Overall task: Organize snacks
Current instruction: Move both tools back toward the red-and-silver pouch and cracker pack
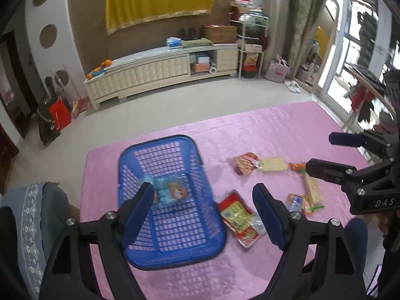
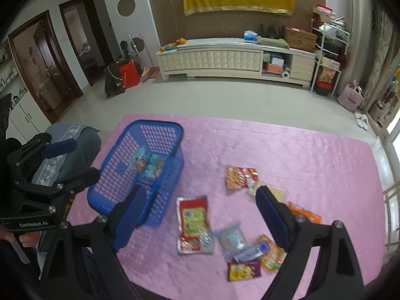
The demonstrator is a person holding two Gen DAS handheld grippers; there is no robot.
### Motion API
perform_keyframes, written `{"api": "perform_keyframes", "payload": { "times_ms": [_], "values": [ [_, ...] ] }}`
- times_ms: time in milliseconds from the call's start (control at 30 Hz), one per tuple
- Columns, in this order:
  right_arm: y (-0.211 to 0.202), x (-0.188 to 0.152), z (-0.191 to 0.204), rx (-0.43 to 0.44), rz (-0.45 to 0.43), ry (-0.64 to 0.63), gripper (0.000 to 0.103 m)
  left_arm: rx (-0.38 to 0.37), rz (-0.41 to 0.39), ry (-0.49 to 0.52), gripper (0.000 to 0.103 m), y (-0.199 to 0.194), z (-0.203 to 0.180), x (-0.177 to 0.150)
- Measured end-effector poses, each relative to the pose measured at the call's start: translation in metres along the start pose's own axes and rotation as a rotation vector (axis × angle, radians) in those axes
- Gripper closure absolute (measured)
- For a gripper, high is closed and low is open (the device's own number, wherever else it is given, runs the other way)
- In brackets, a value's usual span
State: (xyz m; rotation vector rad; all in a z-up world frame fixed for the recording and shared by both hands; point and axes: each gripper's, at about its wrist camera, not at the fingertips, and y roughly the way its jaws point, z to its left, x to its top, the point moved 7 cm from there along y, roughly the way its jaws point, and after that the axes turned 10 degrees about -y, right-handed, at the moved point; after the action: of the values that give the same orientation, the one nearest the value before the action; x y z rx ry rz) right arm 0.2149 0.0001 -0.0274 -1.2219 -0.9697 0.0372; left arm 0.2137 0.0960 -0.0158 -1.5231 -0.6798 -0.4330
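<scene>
My left gripper (image 1: 202, 195) is matt black plastic with silvery metal screws and dull blue rubbery pads (image 1: 268, 215). Below it, the blue plastic lattice basket (image 1: 175, 225) looks smooth and slightly shiny. The surface wears a glossy pink quilted cloth (image 2: 287, 150). The red and yellow foil snack packet (image 2: 193, 220) shines; the floor (image 2: 225, 97) is smooth pale tile.

Soft, even daylight enters from the windows (image 1: 350, 57) at far right, blown out to glare, shadows are faint, fisheye bending curves and darkens the edges, and the near snack packets (image 2: 240, 247) are smeared by motion blur.
</scene>
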Motion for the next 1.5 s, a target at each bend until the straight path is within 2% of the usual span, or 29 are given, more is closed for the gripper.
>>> {"api": "perform_keyframes", "payload": {
  "times_ms": [67,167,567,767,867,933,1033,1300,1500],
  "values": [
    [-0.006,-0.011,-0.008,-0.005,0.004,0.005,0.011,-0.003,0.004,0.027,0.019,0.001,-0.016,-0.005],
    [-0.01,-0.028,-0.021,-0.014,0.019,0.013,0.011,-0.028,0.03,0.046,0.019,0.009,-0.041,-0.016],
    [0.001,-0.096,-0.067,-0.02,0.09,0.066,0.011,-0.056,0.137,0.013,0.019,0.045,-0.093,-0.052],
    [0.013,-0.112,-0.084,-0.006,0.105,0.081,0.011,0.035,0.164,-0.049,0.018,0.075,-0.103,-0.069],
    [0.024,-0.121,-0.093,0.0,0.121,0.08,0.011,0.062,0.189,-0.103,0.012,0.089,-0.102,-0.077],
    [0.032,-0.126,-0.098,-0.002,0.135,0.073,0.011,0.059,0.218,-0.145,0.0,0.098,-0.1,-0.085],
    [0.048,-0.134,-0.108,0.002,0.155,0.08,0.011,0.043,0.254,-0.194,0.0,0.112,-0.103,-0.095],
    [0.089,-0.148,-0.115,0.049,0.215,0.098,0.011,0.153,0.304,-0.24,0.0,0.148,-0.098,-0.111],
    [0.115,-0.148,-0.115,0.067,0.24,0.08,0.011,0.194,0.37,-0.313,0.0,0.177,-0.082,-0.124]
  ]
}}
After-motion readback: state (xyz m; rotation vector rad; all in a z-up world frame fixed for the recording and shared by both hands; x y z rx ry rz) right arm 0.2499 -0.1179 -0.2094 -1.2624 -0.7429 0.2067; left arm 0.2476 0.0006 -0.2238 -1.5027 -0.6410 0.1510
